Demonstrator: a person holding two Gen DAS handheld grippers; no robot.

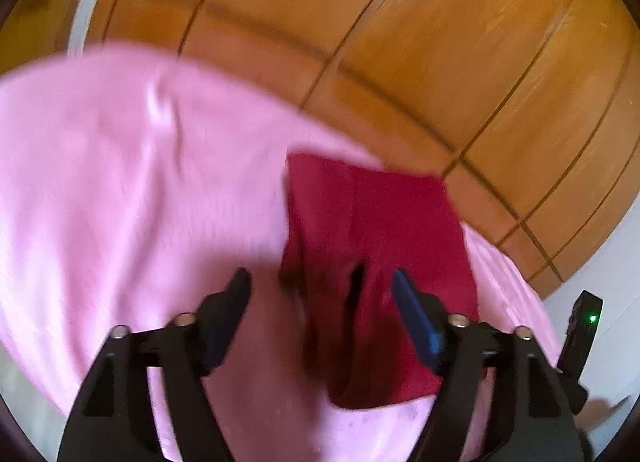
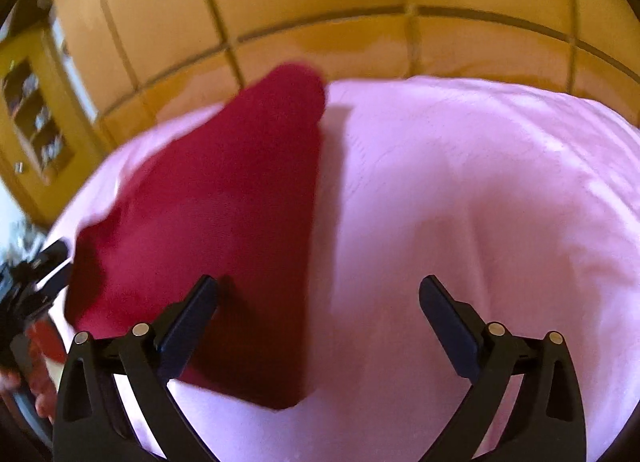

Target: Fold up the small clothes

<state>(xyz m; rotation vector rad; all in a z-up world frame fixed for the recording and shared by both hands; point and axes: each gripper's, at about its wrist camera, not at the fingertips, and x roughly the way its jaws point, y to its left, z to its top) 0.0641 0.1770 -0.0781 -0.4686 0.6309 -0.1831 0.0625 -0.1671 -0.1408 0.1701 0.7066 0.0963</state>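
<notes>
Wood-panelled wall [image 1: 400,22] behind, pink bedspread [image 1: 120,182] across the foreground, both softened by blur. Dark red garment [image 1: 372,230] lying on the pink cover near its far edge, seemingly folded lengthwise, with a deep crease down the middle. Left gripper [image 1: 322,282] poised above the garment's near end, fingers spread apart and holding nothing. Right gripper [image 2: 318,290] likewise spread wide and empty, left finger [image 2: 192,318] over the red cloth, right finger [image 2: 448,322] over bare pink cover. Glass-fronted wooden cabinet [image 2: 36,118] at far left of the right wrist view. Small green light [image 1: 592,318] glowing on a black device at the left wrist view's right edge.
</notes>
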